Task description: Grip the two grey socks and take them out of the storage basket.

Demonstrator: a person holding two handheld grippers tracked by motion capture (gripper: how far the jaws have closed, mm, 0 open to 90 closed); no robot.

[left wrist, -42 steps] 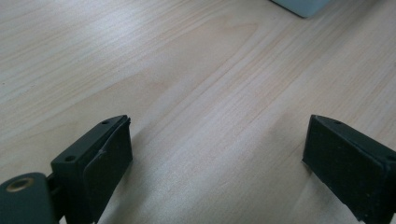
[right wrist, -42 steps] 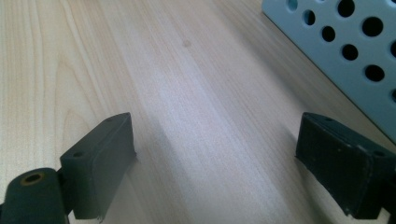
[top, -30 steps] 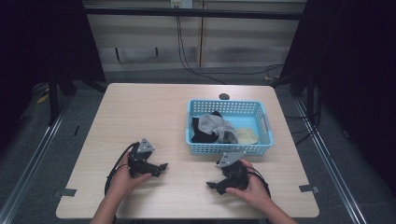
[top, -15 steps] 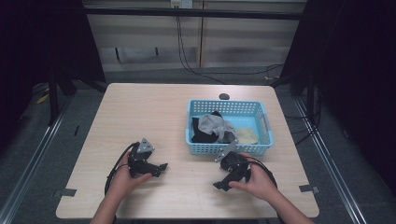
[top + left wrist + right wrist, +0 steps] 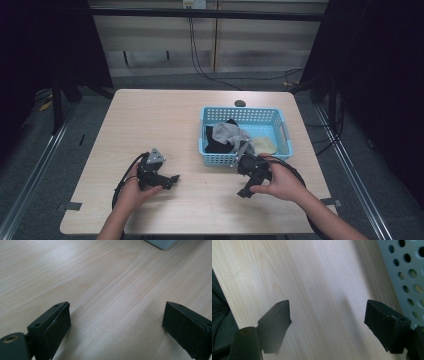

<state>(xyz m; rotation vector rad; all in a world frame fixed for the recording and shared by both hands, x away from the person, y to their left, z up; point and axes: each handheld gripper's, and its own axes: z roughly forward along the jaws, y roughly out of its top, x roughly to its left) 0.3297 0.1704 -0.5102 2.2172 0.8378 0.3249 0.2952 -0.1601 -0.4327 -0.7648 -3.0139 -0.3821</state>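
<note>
Presumably the work in hand was the laundry in the blue basket (image 5: 244, 116), which sat on the tabletop (image 5: 150, 120) toward 2 o'clock from centre, holding a grey garment (image 5: 227, 133) over a black one, with a pale yellow cloth (image 5: 263, 145) beside them.

Risks, judged largest first:
- The basket looked light and perforated. The right gripper (image 5: 246, 186) lay just beside its near wall at 5 o'clock on the tabletop; a sweep upward from there could have caught the rim and shoved or tipped the whole basket.
- The clothes lay heaped and overlapping. A pinch at the grey one could have dragged the black one out with it.
- Cables looped behind both grippers and could have snagged on the tabletop edge.

Jaw state: the right gripper's jaws stood wide apart over bare wood in its own view, gripping nothing, the basket wall (image 5: 409, 277) at its 2 o'clock. The left gripper (image 5: 170, 180), at 7 o'clock on the tabletop and well apart from the basket, likewise had its jaws spread wide and empty.

Surface: pale wood-grain laminate, smooth, matte, with a small dark disc (image 5: 240, 103) near the far edge at 12 o'clock. Room: dim, grey floor, dark curtains at both sides, cables trailing down the back wall.
</note>
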